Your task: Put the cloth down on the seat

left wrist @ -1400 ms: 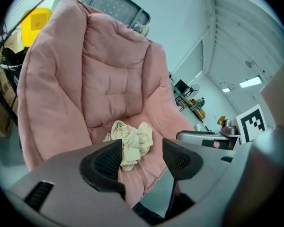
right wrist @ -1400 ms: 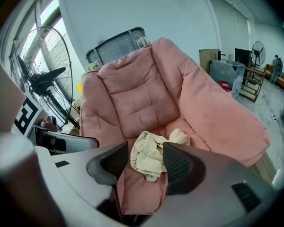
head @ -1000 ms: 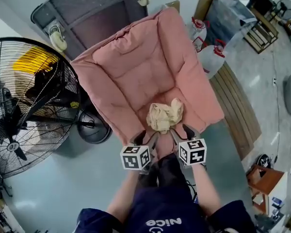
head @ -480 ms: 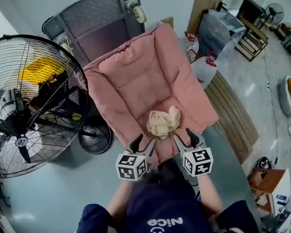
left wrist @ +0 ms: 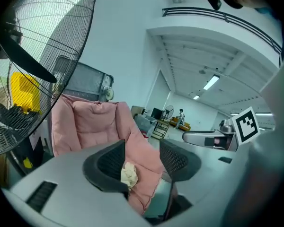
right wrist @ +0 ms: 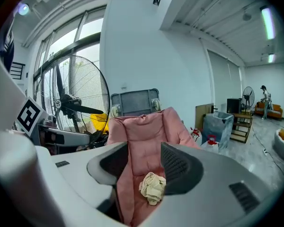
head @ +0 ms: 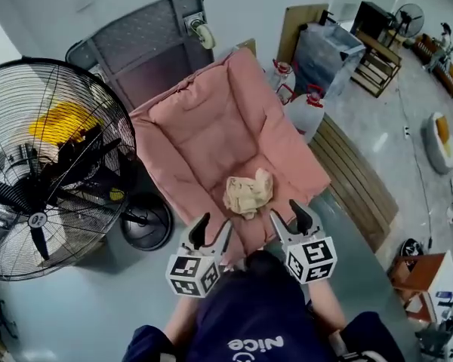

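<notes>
A crumpled cream cloth (head: 248,193) lies on the seat of the pink padded chair (head: 211,119), near its front edge. It also shows in the left gripper view as the cloth (left wrist: 128,175) and in the right gripper view as the cloth (right wrist: 152,187), far beyond the jaws. My left gripper (head: 210,231) hangs in front of the seat edge, open and empty. My right gripper (head: 288,216) is beside it, to the right, also open with nothing between its fingers. Both are apart from the cloth and the chair.
A large black floor fan (head: 45,164) stands left of the chair, its round base (head: 146,221) near the seat. A grey wheeled cart (head: 140,40) leans behind the chair. Water jugs (head: 306,111), a wooden slatted panel (head: 359,179) and a clear bin (head: 325,47) are at the right.
Both grippers have drawn back from the cloth toward me and a little apart. The cloth stays on the seat.
</notes>
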